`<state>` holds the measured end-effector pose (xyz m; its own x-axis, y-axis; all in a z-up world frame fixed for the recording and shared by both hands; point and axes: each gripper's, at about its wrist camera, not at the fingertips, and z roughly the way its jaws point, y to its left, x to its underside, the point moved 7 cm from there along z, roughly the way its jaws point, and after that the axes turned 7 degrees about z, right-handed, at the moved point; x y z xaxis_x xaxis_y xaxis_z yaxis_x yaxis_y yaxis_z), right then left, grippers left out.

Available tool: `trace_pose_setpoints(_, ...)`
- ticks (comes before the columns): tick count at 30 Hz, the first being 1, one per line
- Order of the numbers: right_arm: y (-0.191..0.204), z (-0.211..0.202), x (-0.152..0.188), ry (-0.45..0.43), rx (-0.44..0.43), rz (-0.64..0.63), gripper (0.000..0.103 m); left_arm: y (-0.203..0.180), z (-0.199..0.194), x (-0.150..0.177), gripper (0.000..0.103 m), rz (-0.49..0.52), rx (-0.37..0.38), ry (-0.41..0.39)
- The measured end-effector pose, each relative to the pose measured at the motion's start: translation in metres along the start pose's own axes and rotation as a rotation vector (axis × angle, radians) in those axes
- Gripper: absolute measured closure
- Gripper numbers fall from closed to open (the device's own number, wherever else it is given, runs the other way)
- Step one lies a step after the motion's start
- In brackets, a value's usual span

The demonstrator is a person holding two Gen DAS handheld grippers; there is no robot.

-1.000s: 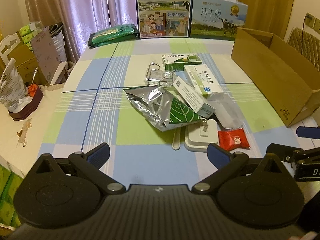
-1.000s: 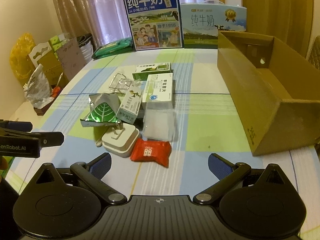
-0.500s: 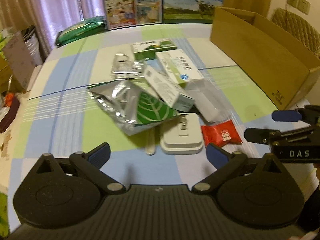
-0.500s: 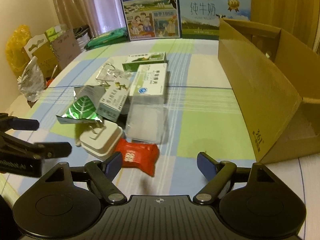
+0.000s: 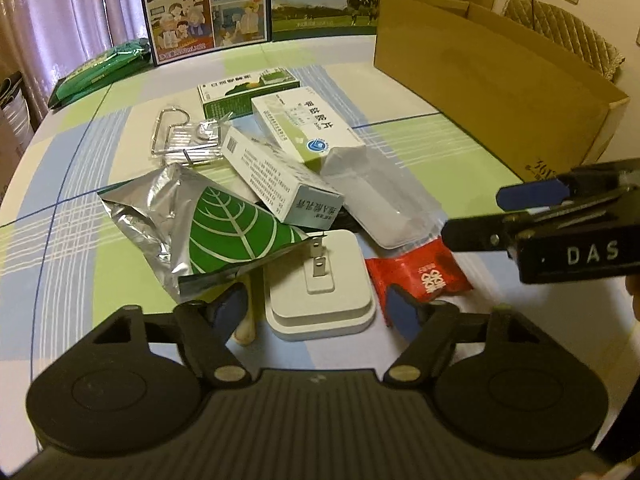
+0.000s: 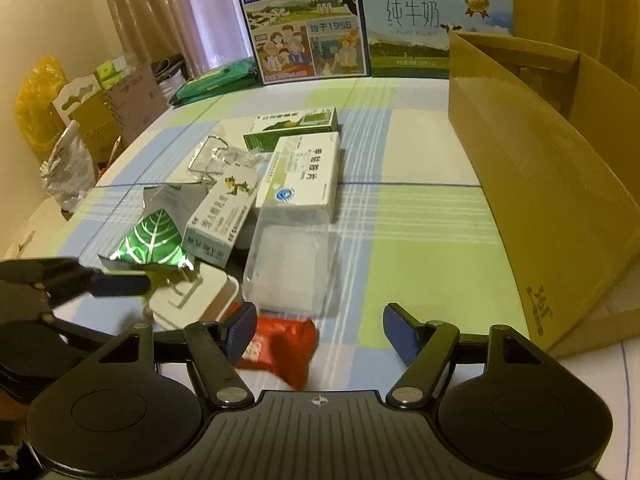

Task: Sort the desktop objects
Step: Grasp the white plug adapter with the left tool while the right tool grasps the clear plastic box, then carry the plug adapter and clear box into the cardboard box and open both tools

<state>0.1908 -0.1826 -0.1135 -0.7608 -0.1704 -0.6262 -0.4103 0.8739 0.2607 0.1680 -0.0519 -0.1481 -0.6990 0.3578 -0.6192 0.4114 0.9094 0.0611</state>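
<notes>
The white charger (image 5: 320, 284), a smooth rounded square of plastic with two metal prongs, lies flat between the left gripper (image 5: 316, 312)'s wide-spread jaws. Touching it, a crinkly red wrapper (image 6: 280, 346) lies just inside the right gripper (image 6: 320, 330)'s left finger, jaws equally wide. Crumpled foil pouch (image 5: 192, 224) overlaps beyond.

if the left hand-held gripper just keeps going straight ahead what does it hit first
Most likely the white charger plug: it lies directly ahead, centred between the open fingers of the left hand-held gripper. The left finger may also brush the silver leaf-print pouch; depth is hard to judge.
</notes>
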Motion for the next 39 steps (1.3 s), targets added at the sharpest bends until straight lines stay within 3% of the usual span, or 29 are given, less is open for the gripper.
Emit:
trace_pose_setpoints(2,0.003,0.005,-0.003,0.002,-0.007,-0.002,0.035,0.0,0.004,0.001,0.044,-0.009,0.012,0.004)
trace_pose_setpoints(12,0.014,0.043,-0.014,0.04,-0.02,0.002,0.035,0.0,0.003,0.004,0.045,-0.028,0.01,-0.019)
trace_pose_setpoints(13,0.014,0.046,-0.015,0.043,-0.02,0.002,0.036,0.0,0.003,0.004,0.044,-0.026,0.009,-0.02)
trace_pose_setpoints(15,0.014,0.05,-0.017,0.049,-0.025,-0.004,0.048,0.0,0.004,0.003,0.043,-0.028,0.008,-0.02)
trace_pose_setpoints(17,0.014,0.05,-0.019,0.044,-0.017,-0.017,0.049,0.0,0.006,0.004,0.042,-0.037,0.007,-0.017)
trace_pose_setpoints(23,0.0,0.025,-0.018,0.0,0.058,-0.074,0.05,-0.001,0.007,0.006,0.043,-0.034,-0.008,-0.006)
trace_pose_setpoints(28,-0.023,-0.005,0.005,0.008,0.139,-0.09,0.049,-0.005,0.0,0.008,0.043,-0.035,-0.014,0.002)
trace_pose_setpoints(39,-0.037,-0.056,0.061,0.046,0.167,0.003,0.049,-0.04,-0.039,0.035,0.043,-0.066,-0.017,0.07)
